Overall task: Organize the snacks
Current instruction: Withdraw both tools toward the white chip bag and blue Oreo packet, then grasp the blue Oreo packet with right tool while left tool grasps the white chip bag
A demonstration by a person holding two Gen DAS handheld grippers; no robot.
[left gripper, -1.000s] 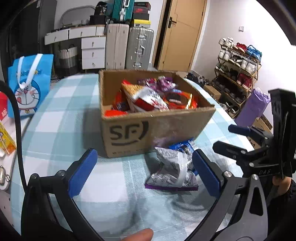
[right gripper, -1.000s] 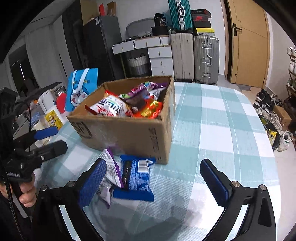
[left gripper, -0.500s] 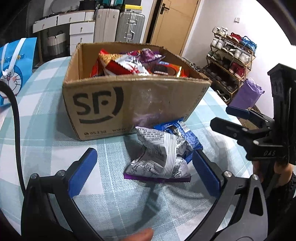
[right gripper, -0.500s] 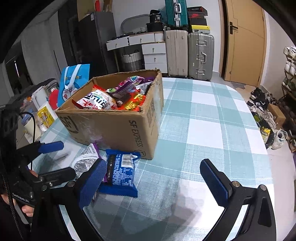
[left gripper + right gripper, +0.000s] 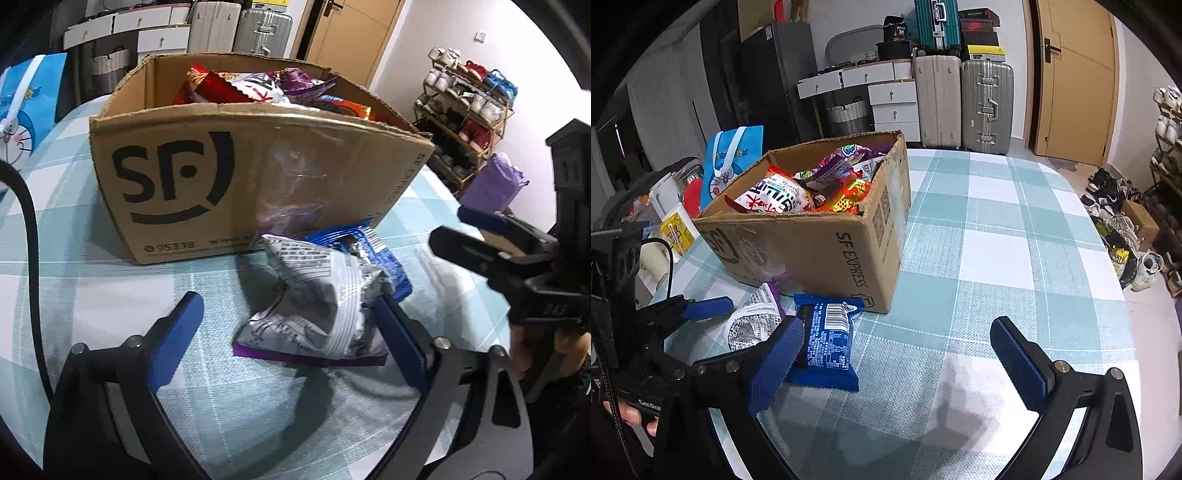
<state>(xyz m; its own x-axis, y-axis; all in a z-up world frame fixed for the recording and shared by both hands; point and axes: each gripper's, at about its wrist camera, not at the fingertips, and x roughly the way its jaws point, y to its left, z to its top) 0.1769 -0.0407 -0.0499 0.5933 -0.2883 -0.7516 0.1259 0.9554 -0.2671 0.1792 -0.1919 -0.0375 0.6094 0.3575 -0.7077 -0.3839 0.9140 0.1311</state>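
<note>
Cardboard box [image 5: 229, 173] blocks ahead of the wide-open, empty left hand-held gripper [image 5: 291, 328]; silver packet [image 5: 317, 306] between its fingers. Right hand-held gripper [image 5: 905, 354] gapes empty over bare tabletop [image 5: 997, 258].

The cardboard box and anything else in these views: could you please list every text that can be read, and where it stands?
"SF": logo on the cardboard box front.
"95338": below that logo.
"SF EXPRESS": box side, right wrist view.
"36": black box on the drawers.
Silver snack bag, blue snack pack, snacks inside the box: print too small or blurred.
</note>
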